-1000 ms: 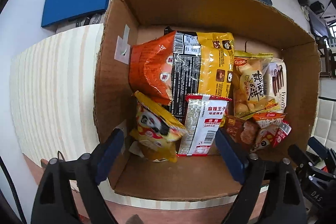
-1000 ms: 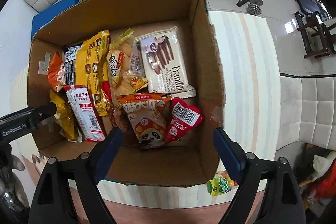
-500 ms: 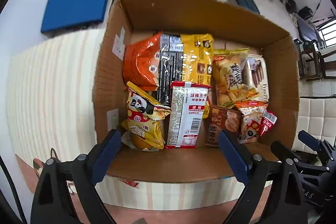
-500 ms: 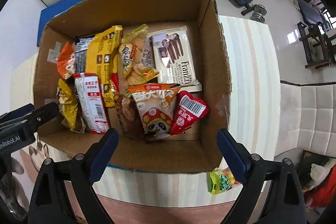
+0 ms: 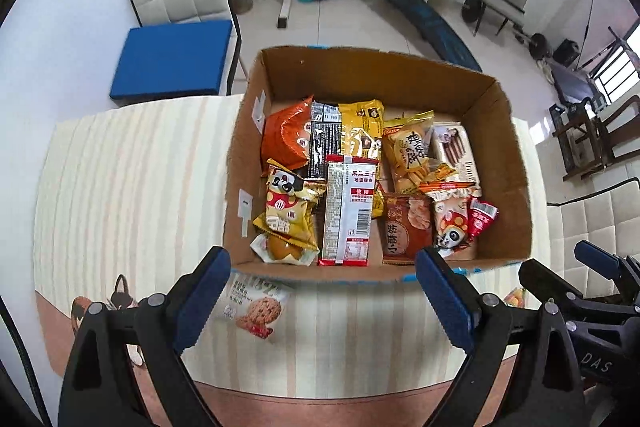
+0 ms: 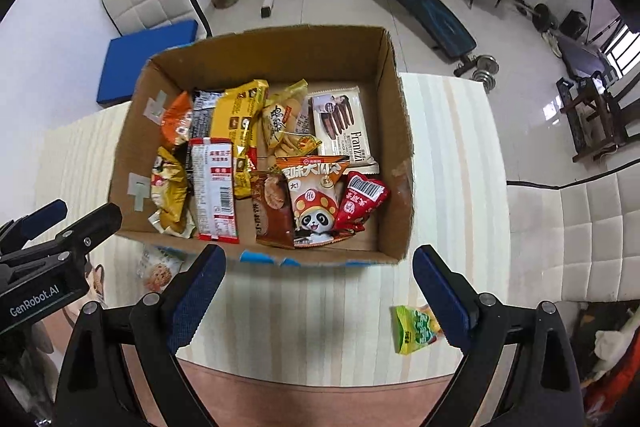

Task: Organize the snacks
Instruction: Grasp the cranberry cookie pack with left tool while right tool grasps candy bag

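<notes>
Filling most of the cardboard box (image 5: pixel 516 187), the snack packets (image 5: pixel 348 211) lie overlapped on its floor, so several show only in part: a black pack is wedged between an orange bag and a yellow one along the box's far side, and a round brown item at the near left corner is half buried under a yellow panda-print bag. A white Franzzi biscuit pack (image 6: pixel 344 131) lies flat against the box's right side, its lower end covered by another panda bag. The box stands on a striped tabletop (image 6: pixel 312 311).

Outside the box, just before its near wall, a cookie packet (image 5: pixel 256 307) lies flat, partly hidden behind a blue finger pad of the left gripper (image 5: pixel 320 303). Off the box's near right corner lies a green candy bag (image 6: pixel 414 329), its right edge cut off by a pad of the right gripper (image 6: pixel 318 301).

Both grippers hang above the table in front of the box, jaws spread wide and holding nothing.

Beyond the box, a weight bench and barbell rack stand on the tiled floor.
</notes>
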Motion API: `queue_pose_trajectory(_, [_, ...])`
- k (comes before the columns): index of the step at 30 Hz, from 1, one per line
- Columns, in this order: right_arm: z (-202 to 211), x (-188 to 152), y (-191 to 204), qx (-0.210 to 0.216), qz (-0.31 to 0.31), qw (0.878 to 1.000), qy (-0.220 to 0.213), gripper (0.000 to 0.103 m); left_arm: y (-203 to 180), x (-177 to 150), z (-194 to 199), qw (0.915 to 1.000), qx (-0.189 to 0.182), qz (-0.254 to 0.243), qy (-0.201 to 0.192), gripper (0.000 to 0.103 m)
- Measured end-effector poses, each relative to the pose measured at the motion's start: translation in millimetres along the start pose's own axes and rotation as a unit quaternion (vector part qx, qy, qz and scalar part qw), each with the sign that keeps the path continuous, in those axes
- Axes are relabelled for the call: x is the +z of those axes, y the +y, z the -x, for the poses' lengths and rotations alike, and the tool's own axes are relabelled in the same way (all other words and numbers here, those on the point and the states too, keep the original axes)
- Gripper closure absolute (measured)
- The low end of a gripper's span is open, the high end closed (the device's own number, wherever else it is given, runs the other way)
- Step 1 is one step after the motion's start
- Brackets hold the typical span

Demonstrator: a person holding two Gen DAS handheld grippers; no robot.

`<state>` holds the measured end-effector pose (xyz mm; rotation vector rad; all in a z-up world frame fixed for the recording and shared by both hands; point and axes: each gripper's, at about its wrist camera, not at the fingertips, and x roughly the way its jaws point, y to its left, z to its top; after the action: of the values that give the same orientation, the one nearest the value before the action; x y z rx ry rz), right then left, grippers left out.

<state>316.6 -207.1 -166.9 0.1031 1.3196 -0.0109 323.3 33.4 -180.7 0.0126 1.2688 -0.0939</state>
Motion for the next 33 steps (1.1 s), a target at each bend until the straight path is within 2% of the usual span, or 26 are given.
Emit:
queue_pose_trajectory(7, [35.6, -27.8, 2.7, 0.005, 0.0, 0.999, -0.034, 0.006, -2.2, -24.7, 37.0, 0.9988, 0.005, 0.003, -0.048, 0.008])
queue_pose_trajectory(13, [55.6, -49.9, 7.6, 0.019, -0.001, 0.999, -0.048, 0.006, -3.0, -41.6, 54.6, 0.9973, 0.007, 0.008, -0.072, 0.008])
queue_pose_trajectory(19, [55.4, -69.4, -1.4, 0.042, -0.024, 0.998, -0.041, 0.006, -2.9, -58.8, 52.6, 0.997, 0.011, 0.023, -0.073, 0.008])
queue_pose_trajectory(23, [28.0, -86.3, -43.2, 0.069, -0.103, 0.992, -0.006, 0.006, 0.1, -73.8, 30.2, 0.9978, 0.014, 0.044, -0.048, 0.008])
queue_pose_trajectory(26, [-5.3, -102.5, -91.4, 0.078, -0.183, 0.98, 0.03, 0.006, 0.6, -86.0, 3.8, 0.998, 0.013, 0.061, -0.014, 0.008])
queue_pose_trajectory(28, [-32.0, -113.6, -128.5, 0.078, -0.239, 0.966, 0.056, 0.006, -1.7, -93.6, -11.7, 0.9976, 0.014, 0.068, 0.003, 0.008])
queue_pose_trajectory(33, [-95.1, -139.6, -201.5, 0.099, -0.362, 0.921, 0.107, 0.006, -9.4, -106.2, -44.0, 0.9961, 0.015, 0.076, 0.042, 0.008])
